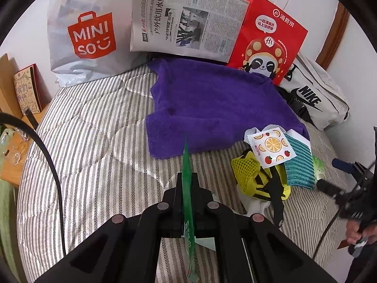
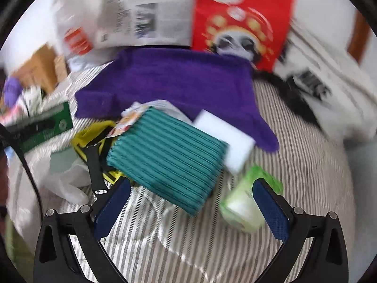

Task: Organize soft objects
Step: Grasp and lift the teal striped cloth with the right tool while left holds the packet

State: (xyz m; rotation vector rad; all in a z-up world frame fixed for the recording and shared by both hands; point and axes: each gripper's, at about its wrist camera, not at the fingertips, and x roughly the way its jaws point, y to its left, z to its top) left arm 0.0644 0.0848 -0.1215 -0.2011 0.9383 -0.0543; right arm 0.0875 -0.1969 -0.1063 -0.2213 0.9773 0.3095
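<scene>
While my left gripper (image 1: 187, 176) is pinching a flat green packet (image 1: 187, 184) edge-on between its closed fingers, the packet is sticking up above the striped bedspread (image 1: 94, 141), near the front edge of the purple towel (image 1: 207, 103) that is lying spread out farther back. To the right of the packet, a small heap is sitting on the bedspread: a white sachet printed with orange slices (image 1: 271, 147) is lying on top, a teal ribbed cloth (image 1: 298, 162) is resting just beside it, and a yellow mesh piece with black straps (image 1: 256, 176) is lying below both. My right gripper (image 2: 192, 208) is hanging over that same heap with its blue-padded fingers (image 2: 113, 208) spread wide and nothing between them; the view is blurring. Just beyond them, the teal cloth is lying tilted, a white sponge block (image 2: 226, 139) is touching its far right corner, and a pale green pack (image 2: 245, 210) is sitting by the right finger. Along the far wall, a white shopping bag (image 1: 82, 35), a newspaper (image 1: 186, 16), a red paper bag (image 1: 268, 37) and a white sports bag (image 1: 315, 96) are standing in a row.
</scene>
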